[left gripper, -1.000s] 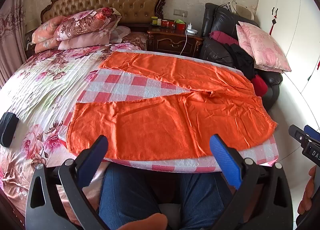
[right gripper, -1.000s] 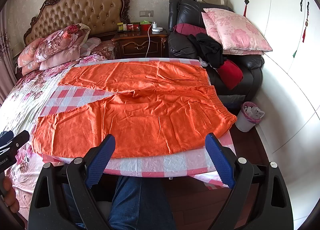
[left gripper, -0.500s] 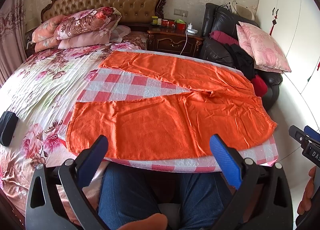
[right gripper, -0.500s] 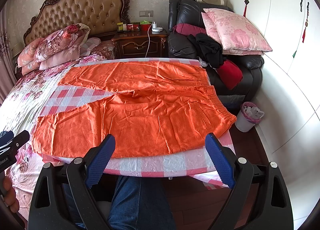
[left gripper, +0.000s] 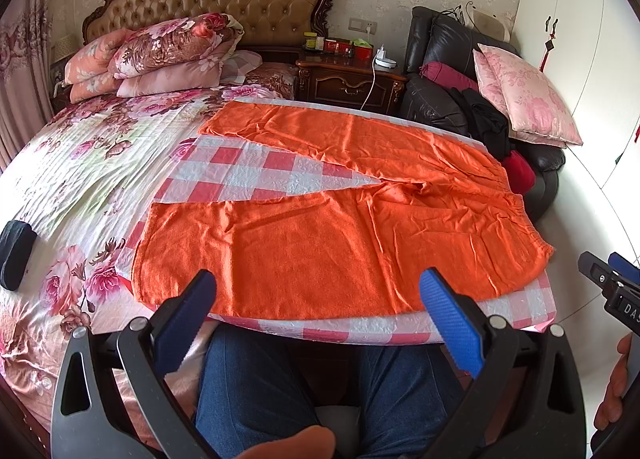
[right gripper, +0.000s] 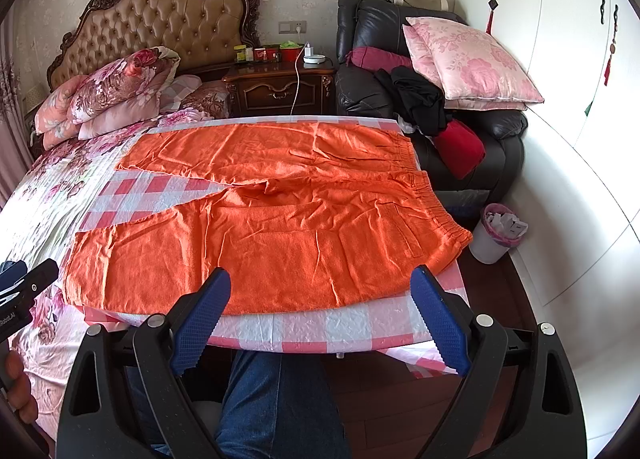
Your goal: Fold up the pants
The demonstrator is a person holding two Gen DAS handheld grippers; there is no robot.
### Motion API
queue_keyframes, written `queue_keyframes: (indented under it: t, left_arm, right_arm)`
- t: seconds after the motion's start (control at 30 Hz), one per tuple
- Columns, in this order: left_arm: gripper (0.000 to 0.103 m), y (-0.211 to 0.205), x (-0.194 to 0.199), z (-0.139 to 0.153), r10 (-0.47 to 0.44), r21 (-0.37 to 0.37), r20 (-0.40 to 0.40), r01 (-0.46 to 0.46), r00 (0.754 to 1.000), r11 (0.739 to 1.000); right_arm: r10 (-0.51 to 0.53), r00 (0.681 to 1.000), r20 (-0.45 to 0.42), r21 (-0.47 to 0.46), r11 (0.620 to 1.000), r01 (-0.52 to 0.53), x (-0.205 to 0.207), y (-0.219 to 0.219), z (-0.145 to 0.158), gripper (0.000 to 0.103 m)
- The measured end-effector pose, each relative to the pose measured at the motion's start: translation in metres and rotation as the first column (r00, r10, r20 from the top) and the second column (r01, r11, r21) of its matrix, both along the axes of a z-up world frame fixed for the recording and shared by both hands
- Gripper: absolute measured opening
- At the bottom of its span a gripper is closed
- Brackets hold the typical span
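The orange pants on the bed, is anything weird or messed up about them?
Nothing stands out. The orange pants lie flat on the checkered cloth, legs spread apart, with only small wrinkles near the crotch.

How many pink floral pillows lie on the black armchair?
2, stacked on the armchair seat: the upper pillow lies on the lower pillow, of which only edges show. More may be hidden.

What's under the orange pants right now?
The orange pants lie flat on a red-and-white checkered cloth, which shows around and between the legs. Whatever lies directly beneath the fabric is covered.
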State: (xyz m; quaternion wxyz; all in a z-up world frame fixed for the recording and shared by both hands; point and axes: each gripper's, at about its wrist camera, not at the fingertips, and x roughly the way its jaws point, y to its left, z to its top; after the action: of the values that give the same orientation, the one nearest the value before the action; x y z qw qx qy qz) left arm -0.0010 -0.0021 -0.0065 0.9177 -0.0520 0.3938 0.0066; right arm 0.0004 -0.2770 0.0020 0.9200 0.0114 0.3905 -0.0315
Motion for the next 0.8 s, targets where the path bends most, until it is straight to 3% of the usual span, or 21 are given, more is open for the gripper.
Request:
queue_keyframes:
  t: [0.8]
  left_arm:
    - [0.101,-0.0012,-0.0022,-0.0026,0.0,-0.005,-0.003,0.0,1.0,1.0]
  right_arm:
    - [0.0,1.0,-0.001,-0.001,1.0,0.0,0.0008,-0.0009,-0.0016,0.088]
